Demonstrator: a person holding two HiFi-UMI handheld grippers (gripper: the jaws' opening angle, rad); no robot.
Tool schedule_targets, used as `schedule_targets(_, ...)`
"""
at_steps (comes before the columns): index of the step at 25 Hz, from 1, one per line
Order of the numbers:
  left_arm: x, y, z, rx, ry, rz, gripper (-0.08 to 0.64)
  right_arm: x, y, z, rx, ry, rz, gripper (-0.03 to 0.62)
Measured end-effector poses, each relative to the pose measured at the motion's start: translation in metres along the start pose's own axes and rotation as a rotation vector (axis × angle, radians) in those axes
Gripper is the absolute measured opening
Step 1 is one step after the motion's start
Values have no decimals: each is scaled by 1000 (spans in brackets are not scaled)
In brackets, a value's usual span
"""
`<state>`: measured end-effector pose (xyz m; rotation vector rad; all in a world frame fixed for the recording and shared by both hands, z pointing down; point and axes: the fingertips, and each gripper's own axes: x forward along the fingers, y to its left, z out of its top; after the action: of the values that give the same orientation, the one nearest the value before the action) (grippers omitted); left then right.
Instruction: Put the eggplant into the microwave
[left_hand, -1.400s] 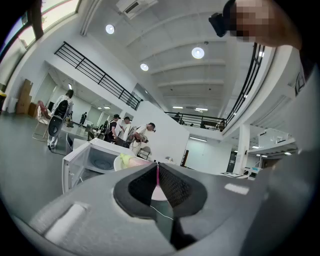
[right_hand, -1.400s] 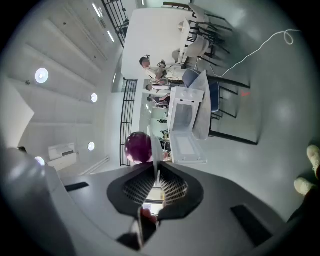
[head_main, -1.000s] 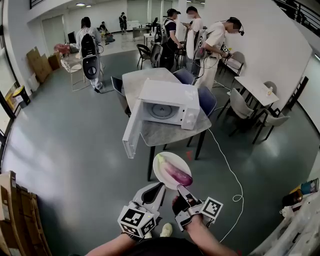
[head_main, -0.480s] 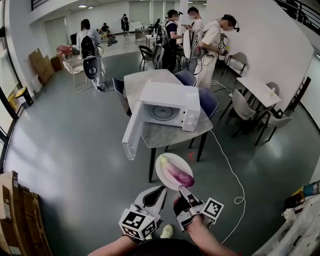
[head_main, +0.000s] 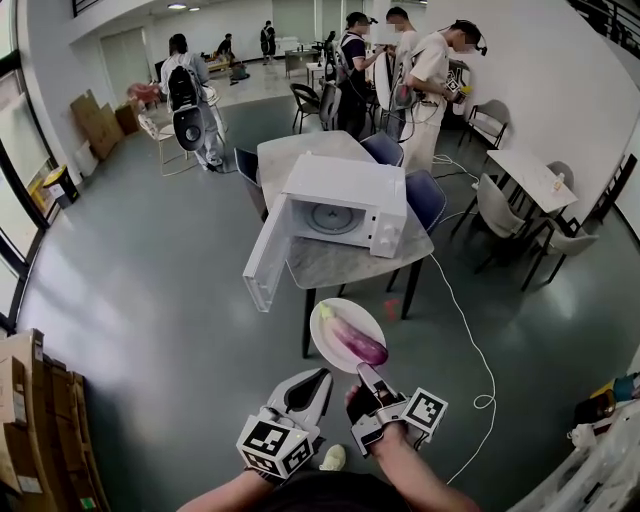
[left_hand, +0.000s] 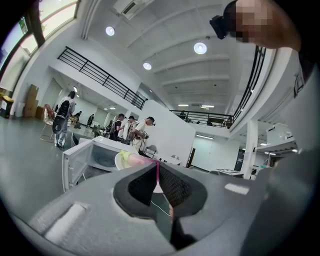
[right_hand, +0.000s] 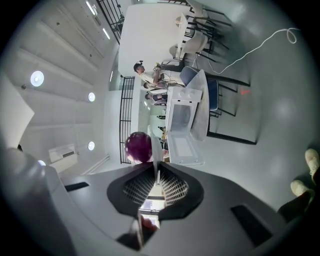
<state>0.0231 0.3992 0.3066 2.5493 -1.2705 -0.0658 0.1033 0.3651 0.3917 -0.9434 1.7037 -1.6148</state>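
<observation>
As the plate (head_main: 328, 318) carrying the eggplant (head_main: 356, 344) edged a little nearer the table (head_main: 340, 266), both grippers stayed clamped on its rim

From the head view, the left gripper (head_main: 321, 377) and right gripper (head_main: 364, 372) pinched the plate's near edge, holding it in the air just short of the table with the purple eggplant lying across it; the gap to the table edge had narrowed slightly, and the microwave (head_main: 345, 190) stood there with its door (head_main: 262, 262) swung wide. In the left gripper view, the jaws were closed tight on the thin rim, the eggplant's green end just above them and the open microwave beyond. In the right gripper view, the jaws likewise gripped the rim edge-on, the eggplant's dark end beside it. I judged the carry barely begun: the eggplant was still well outside the cavity
</observation>
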Motion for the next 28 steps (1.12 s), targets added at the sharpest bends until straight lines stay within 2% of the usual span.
schedule_targets(15,29,-3,6,10,-7,-5,23,18,-2,22,5,26,26,34)
schedule_targets(21,55,24,12,11,-1,-31,23,49,-8,34,9,3,6,34)
schedule_targets(28,93,83,29,-5,5,-58,23,110,-12,47,-2,-17,-19,34)
